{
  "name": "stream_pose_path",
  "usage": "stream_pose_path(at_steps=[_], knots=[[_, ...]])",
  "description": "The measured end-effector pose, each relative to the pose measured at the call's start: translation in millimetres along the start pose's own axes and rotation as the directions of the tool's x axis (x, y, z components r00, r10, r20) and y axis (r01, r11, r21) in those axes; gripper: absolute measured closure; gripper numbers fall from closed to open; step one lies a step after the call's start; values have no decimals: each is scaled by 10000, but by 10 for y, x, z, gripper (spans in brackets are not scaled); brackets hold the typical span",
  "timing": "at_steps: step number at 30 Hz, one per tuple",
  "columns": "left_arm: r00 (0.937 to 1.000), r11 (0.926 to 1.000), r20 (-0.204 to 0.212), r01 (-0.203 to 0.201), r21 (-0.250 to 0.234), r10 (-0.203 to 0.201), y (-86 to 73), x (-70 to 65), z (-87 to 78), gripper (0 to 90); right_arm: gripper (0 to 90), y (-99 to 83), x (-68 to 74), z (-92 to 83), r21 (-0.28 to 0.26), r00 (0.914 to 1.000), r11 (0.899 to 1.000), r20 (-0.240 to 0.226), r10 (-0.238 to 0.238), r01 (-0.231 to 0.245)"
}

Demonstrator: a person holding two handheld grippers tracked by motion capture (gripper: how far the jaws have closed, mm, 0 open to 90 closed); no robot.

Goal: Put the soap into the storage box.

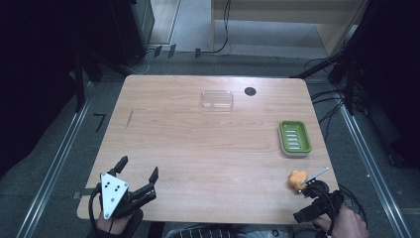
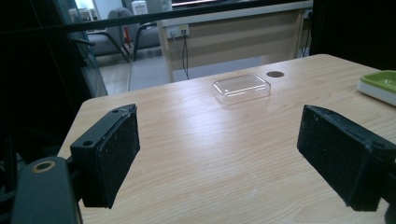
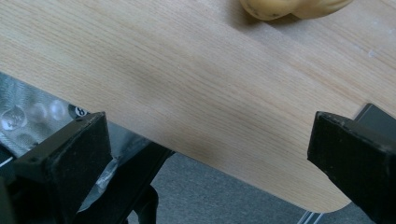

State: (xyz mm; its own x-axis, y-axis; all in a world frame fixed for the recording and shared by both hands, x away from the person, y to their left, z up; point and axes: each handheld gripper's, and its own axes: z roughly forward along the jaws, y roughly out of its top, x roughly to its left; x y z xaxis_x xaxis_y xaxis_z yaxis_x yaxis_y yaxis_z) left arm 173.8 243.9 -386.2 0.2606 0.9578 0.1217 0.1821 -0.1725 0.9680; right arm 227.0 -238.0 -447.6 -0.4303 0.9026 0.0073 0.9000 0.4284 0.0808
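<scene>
We take the orange lump [image 1: 297,180] near the counter's [image 1: 208,148] right front corner as the thing in hand, since it lies closest to a gripper. The right gripper [image 1: 317,191] sits just behind it, at the counter's front edge, with the person's hand [image 1: 346,225] below. In the high view the lump lies up and slightly left of the fingers, just beside them but apart. In the right gripper view the lump [image 3: 289,7] lies at the top edge, ahead of the fingers [image 3: 79,158] and off toward the right-hand one, with bare wood between. The fingers are released, spread wide with nothing between them.

The lump looks roundish, with no clear long axis that we can read. A thin grey rod [image 1: 317,174] lies just to the right of the lump, slanting up and to the right; we cannot tell whether it touches the lump or belongs to the gripper.

The left gripper [image 1: 138,173] rests well to the left of the lump, near the front left corner, its fingers [image 2: 112,158] also released and empty. It looks toward a clear tray [image 2: 241,87] far behind the lump. A green dish [image 1: 294,138] stands behind the lump, near the right edge.

We judge the right hand far nearer: a short push forward, shifted slightly toward the lump, should bring it between the fingers.
</scene>
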Motion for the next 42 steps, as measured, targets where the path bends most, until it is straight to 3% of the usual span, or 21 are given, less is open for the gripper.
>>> stream_pose_path(at_steps=[30,42], knots=[[10000,10000,-42,4,-10,-4,0,-1,-6,136,0,54,3,-15,-355,9994,9990,232,-268,276],[10000,10000,-34,-56,36,56,1,-7,4,136,0,248,-33,40,-316,9994,9990,107,-325,328]])
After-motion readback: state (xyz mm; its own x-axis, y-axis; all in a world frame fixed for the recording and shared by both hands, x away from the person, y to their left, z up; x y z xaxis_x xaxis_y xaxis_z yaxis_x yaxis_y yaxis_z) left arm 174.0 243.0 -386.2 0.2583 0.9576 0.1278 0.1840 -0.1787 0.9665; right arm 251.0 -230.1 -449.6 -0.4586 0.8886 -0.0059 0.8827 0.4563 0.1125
